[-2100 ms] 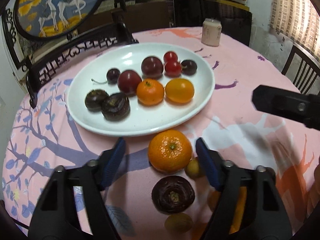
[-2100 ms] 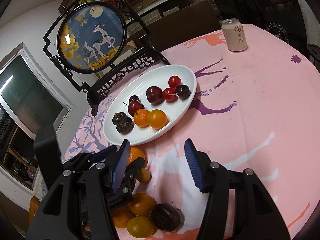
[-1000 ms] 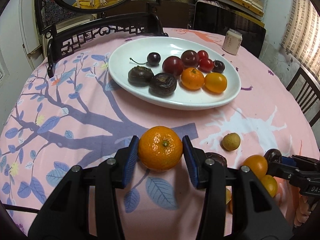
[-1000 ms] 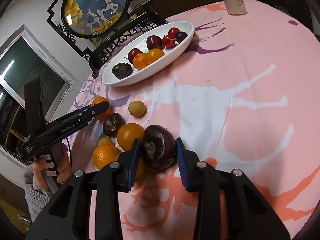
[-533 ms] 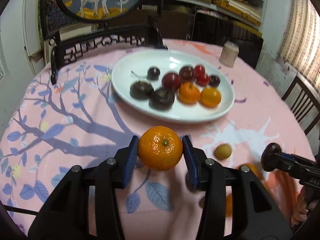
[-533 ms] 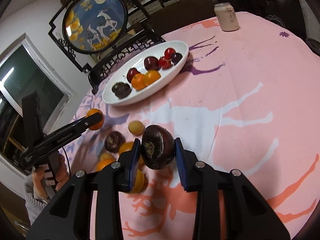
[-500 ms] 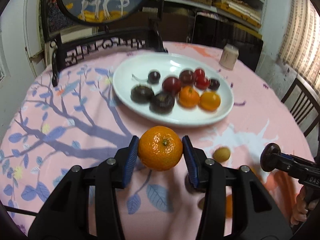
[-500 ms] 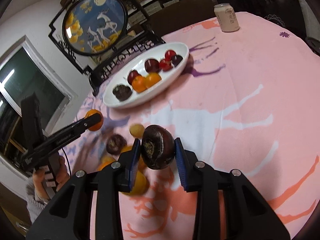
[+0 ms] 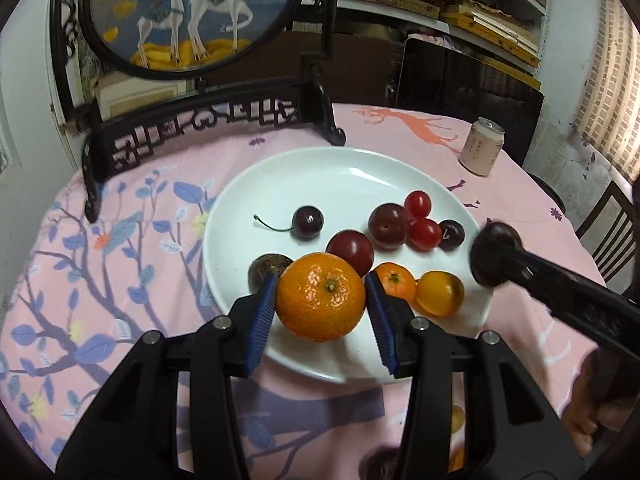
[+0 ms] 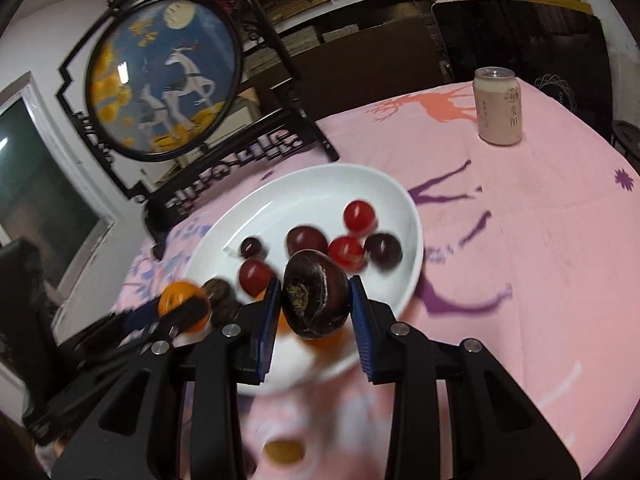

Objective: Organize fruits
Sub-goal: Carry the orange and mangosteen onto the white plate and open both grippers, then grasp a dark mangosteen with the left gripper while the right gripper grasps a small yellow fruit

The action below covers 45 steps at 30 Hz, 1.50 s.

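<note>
Left hand-held gripper (image 9: 322, 300), lower centre of left wrist view: blue pads clamped on both sides of orange (image 9: 321, 296), held above near rim of white plate (image 9: 280, 176). Right hand-held gripper (image 10: 314, 300), lower centre of right wrist view: narrow gap, pads pressed on dark brown round fruit (image 10: 315, 294), also over plate. On plate: cherries, plums, cherry tomatoes, small oranges. Table (image 9: 120, 240) with pink patterned cloth; drink can (image 9: 482, 146) upper right; loose yellowish fruit (image 10: 282, 451), blurred, at bottom.
</note>
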Each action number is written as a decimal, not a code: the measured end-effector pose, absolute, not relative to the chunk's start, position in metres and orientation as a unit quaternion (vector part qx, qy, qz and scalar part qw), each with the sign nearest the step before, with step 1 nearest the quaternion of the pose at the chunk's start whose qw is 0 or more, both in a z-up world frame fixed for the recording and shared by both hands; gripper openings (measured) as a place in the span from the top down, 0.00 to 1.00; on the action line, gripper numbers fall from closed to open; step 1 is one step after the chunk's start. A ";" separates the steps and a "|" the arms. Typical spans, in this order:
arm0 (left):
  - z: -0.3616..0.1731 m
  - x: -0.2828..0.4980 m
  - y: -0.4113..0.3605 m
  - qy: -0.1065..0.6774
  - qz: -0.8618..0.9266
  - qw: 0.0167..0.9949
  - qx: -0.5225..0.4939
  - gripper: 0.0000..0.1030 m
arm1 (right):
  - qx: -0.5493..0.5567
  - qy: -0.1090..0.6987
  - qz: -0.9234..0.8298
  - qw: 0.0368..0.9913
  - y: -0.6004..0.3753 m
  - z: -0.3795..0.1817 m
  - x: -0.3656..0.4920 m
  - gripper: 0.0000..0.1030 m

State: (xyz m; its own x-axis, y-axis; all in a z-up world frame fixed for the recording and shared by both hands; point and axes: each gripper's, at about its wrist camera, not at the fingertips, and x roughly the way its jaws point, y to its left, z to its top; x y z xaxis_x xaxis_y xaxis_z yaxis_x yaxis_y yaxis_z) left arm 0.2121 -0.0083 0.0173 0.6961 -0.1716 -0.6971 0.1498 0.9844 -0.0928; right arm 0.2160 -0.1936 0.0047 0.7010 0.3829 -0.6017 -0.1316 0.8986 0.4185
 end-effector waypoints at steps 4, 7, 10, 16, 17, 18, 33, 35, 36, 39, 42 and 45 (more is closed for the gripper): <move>0.017 0.213 -0.002 0.370 -0.081 0.925 -0.019 0.39 | 0.172 0.361 0.154 0.904 -0.193 -0.004 0.229 0.45; 0.019 0.211 0.002 0.371 -0.087 0.924 -0.028 0.39 | 0.178 0.351 0.150 0.907 -0.201 -0.002 0.223 0.44; 0.019 0.202 0.001 0.363 -0.076 0.929 -0.011 0.35 | 0.191 0.350 0.154 0.904 -0.207 0.001 0.212 0.44; 0.012 0.170 0.003 0.361 -0.067 0.930 0.004 0.25 | 0.222 0.354 0.167 0.893 -0.221 0.001 0.174 0.44; 0.010 0.165 0.003 0.364 -0.067 0.929 0.005 0.24 | 0.221 0.354 0.170 0.893 -0.221 0.000 0.167 0.44; 0.008 0.159 0.002 0.364 -0.066 0.929 0.010 0.23 | 0.216 0.355 0.173 0.893 -0.221 -0.002 0.158 0.44; -0.009 0.110 -0.018 0.377 -0.094 0.919 0.067 0.17 | 0.205 0.371 0.174 0.889 -0.225 -0.009 0.119 0.42; -0.011 0.109 -0.024 0.381 -0.109 0.915 0.078 0.17 | 0.204 0.372 0.173 0.889 -0.225 -0.008 0.120 0.42; -0.012 0.108 -0.027 0.383 -0.115 0.913 0.083 0.17 | 0.204 0.373 0.172 0.889 -0.225 -0.008 0.120 0.42; -0.018 0.108 -0.034 0.393 -0.123 0.906 0.097 0.17 | 0.204 0.375 0.171 0.888 -0.225 -0.008 0.120 0.42; -0.024 0.109 -0.037 0.406 -0.130 0.899 0.103 0.17 | 0.204 0.375 0.171 0.888 -0.226 -0.008 0.120 0.42; -0.023 0.112 -0.030 0.409 -0.111 0.899 0.108 0.09 | 0.204 0.373 0.170 0.889 -0.226 -0.008 0.120 0.42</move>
State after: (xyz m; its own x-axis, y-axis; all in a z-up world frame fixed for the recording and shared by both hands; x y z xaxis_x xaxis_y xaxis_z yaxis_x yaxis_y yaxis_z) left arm 0.1120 -0.0296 -0.0235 0.6412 -0.1105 -0.7593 0.2873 0.9522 0.1040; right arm 0.1203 -0.2258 -0.0082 0.6635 0.4539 -0.5948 -0.1496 0.8594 0.4889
